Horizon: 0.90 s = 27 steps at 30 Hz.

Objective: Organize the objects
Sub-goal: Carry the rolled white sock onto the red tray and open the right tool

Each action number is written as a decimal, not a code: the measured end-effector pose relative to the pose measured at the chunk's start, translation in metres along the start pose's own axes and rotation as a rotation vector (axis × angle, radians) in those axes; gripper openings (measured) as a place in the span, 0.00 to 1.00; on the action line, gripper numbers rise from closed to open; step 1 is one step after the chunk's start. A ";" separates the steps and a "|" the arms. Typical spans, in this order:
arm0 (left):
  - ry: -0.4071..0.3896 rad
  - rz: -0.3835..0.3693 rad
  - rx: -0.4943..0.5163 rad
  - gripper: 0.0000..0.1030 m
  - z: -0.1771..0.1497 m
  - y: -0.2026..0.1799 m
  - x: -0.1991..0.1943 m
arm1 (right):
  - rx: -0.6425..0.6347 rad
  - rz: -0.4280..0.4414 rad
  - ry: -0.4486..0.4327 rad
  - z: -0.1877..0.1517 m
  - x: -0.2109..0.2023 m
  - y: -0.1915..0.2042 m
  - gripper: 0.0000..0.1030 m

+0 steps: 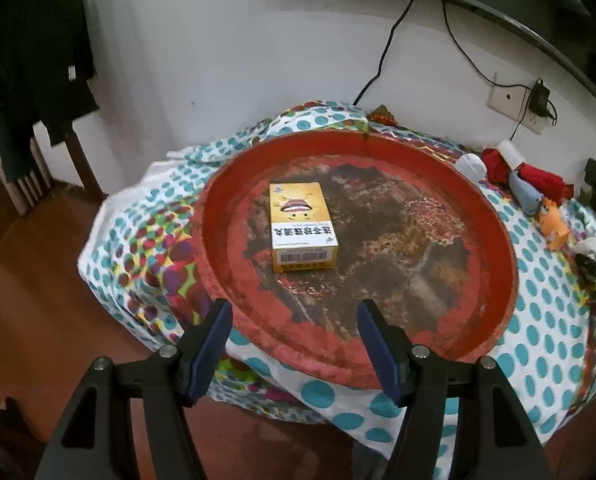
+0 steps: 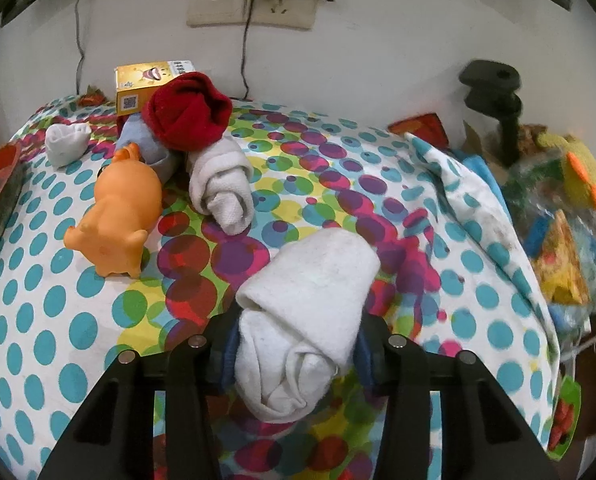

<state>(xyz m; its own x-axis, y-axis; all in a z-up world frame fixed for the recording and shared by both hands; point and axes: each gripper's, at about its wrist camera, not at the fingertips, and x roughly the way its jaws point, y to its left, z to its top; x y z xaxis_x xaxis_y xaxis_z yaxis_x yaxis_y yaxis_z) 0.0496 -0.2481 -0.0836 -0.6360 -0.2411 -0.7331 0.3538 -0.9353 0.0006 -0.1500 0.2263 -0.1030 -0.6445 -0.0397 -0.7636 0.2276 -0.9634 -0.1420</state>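
The rolled white sock point(image 2: 306, 312) is clamped in the right gripper point(image 2: 296, 354), squeezed between the two blue pads, with its folded end hanging toward the camera and the rest poking out forward over the polka-dot cloth point(image 2: 58, 320).

Just past it on the cloth there's another rolled white sock point(image 2: 222, 188), lying free. Beside that to the left sits an orange rubber pig toy point(image 2: 118, 216), and behind them a red sock bundle point(image 2: 190, 110) rests on top of a light blue sock point(image 2: 146, 140). A small white sock point(image 2: 64, 142) sits off to the left, and a yellow box point(image 2: 146, 86) is back by the wall.

Over on the other side, the left gripper point(image 1: 294, 316) hangs wide open with nothing between its fingers, over the near rim of a big worn red tray point(image 1: 498, 240). The tray sits on the same dotted cloth and has one thing in it: a yellow box with a cartoon face point(image 1: 303, 226), lying flat in the left-middle part, well apart from the gripper.

On the wall behind there's a socket plate point(image 2: 254, 10) with a charger plugged in.
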 end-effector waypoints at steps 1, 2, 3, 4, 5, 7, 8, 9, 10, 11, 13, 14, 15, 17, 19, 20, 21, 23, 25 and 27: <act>0.003 0.009 0.007 0.65 0.000 0.000 0.001 | -0.001 -0.009 -0.006 -0.001 -0.004 0.002 0.41; 0.008 0.014 0.014 0.65 0.000 0.001 0.003 | 0.000 -0.008 -0.009 -0.002 -0.008 0.006 0.41; 0.007 0.018 0.017 0.65 0.000 0.002 0.003 | 0.003 0.004 -0.013 -0.003 -0.013 0.009 0.41; 0.006 0.022 0.014 0.65 0.000 0.003 0.003 | 0.005 0.010 -0.020 -0.003 -0.017 0.011 0.41; 0.009 0.015 0.003 0.65 0.001 0.006 0.003 | 0.005 0.017 -0.033 -0.003 -0.024 0.015 0.41; 0.011 0.003 -0.020 0.65 0.001 0.011 0.004 | 0.015 0.044 -0.053 -0.005 -0.038 0.024 0.41; 0.009 0.010 -0.034 0.65 0.001 0.015 0.004 | 0.014 0.065 -0.063 -0.005 -0.044 0.031 0.41; 0.012 0.018 -0.036 0.65 0.001 0.016 0.005 | 0.011 0.085 -0.075 -0.005 -0.051 0.039 0.41; 0.017 0.026 -0.036 0.65 0.001 0.017 0.006 | 0.009 0.103 -0.083 -0.006 -0.056 0.046 0.41; 0.016 0.035 -0.040 0.65 0.001 0.018 0.007 | 0.000 0.135 -0.087 -0.005 -0.062 0.055 0.41; 0.011 0.051 -0.046 0.65 0.001 0.021 0.006 | -0.027 0.177 -0.087 -0.006 -0.070 0.075 0.41; 0.011 0.050 -0.055 0.65 0.002 0.024 0.006 | -0.050 0.204 -0.090 -0.005 -0.073 0.089 0.41; 0.011 0.043 -0.061 0.65 0.002 0.026 0.006 | -0.070 0.227 -0.091 -0.004 -0.076 0.101 0.41; 0.013 0.049 -0.074 0.65 0.003 0.031 0.006 | -0.107 0.266 -0.101 -0.002 -0.082 0.126 0.41; 0.009 0.061 -0.080 0.65 0.003 0.036 0.006 | -0.131 0.306 -0.105 0.000 -0.088 0.149 0.42; 0.005 0.069 -0.084 0.65 0.004 0.038 0.005 | -0.144 0.326 -0.108 0.002 -0.090 0.162 0.42; 0.003 0.078 -0.085 0.65 0.004 0.040 0.005 | -0.164 0.346 -0.111 0.006 -0.092 0.177 0.42; -0.002 0.097 -0.090 0.65 0.004 0.045 0.005 | -0.199 0.371 -0.108 0.011 -0.095 0.202 0.42; -0.001 0.105 -0.092 0.65 0.005 0.049 0.005 | -0.230 0.401 -0.106 0.019 -0.095 0.230 0.42; -0.003 0.107 -0.100 0.65 0.005 0.054 0.005 | -0.238 0.420 -0.097 0.025 -0.093 0.252 0.42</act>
<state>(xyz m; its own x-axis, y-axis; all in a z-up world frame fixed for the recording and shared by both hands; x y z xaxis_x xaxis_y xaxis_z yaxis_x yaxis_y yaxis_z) 0.0619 -0.3009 -0.0835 -0.5931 -0.3385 -0.7305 0.4859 -0.8739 0.0105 -0.0509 -0.0199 -0.0518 -0.5235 -0.4471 -0.7253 0.6356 -0.7718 0.0170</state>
